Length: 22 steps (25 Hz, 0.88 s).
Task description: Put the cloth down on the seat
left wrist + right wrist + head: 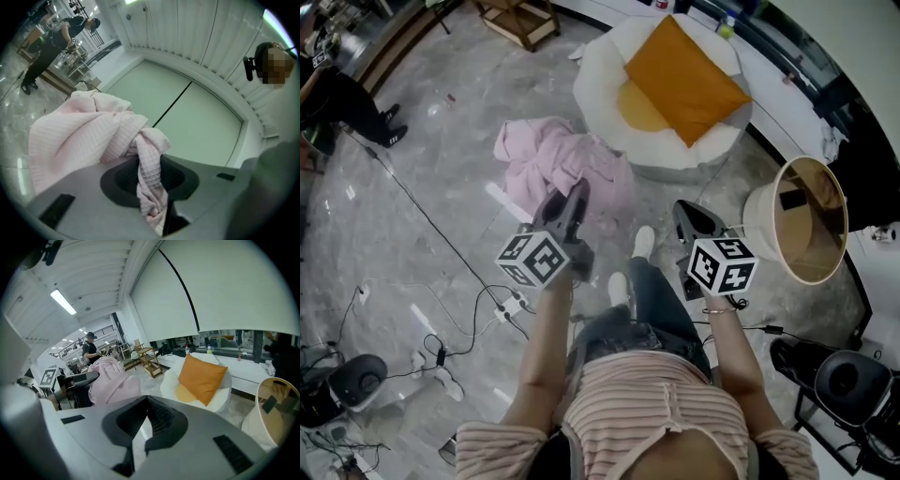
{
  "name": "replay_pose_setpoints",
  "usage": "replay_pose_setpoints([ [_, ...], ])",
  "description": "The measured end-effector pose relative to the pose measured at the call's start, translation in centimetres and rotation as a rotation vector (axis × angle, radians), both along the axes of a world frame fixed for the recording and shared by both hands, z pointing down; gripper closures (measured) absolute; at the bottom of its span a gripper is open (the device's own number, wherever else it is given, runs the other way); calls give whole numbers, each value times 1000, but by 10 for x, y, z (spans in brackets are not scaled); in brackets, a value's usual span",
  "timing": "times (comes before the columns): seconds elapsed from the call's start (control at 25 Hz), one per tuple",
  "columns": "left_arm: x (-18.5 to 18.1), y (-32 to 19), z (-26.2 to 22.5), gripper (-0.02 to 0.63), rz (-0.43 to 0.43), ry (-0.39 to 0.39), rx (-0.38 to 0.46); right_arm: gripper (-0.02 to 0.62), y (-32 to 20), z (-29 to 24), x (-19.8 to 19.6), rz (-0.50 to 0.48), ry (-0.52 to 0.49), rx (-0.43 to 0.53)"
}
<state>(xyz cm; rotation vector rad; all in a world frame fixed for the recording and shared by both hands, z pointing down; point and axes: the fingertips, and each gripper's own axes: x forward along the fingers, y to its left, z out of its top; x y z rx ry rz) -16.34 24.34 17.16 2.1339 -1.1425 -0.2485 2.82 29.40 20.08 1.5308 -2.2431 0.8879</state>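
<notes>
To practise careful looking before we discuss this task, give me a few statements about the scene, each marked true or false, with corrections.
1. The left gripper's fingers are clamped on the pink cloth. True.
2. The pink cloth already lies on the white seat. False: it hangs from the left gripper, short of the seat.
3. An orange cushion rests on the white seat. True.
4. The right gripper holds a corner of the cloth. False: its fingers are together with nothing between them.
</notes>
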Motion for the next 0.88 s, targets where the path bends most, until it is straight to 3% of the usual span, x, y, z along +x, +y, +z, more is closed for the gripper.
replay_pose_setpoints([
  [0.48, 23, -88, 19, 506, -16, -36, -38, 588, -88, 23, 30, 5, -3, -28],
  [0.88, 75, -197, 35, 506, -37, -49, -64, 586, -185, 47, 87, 21, -32, -78],
])
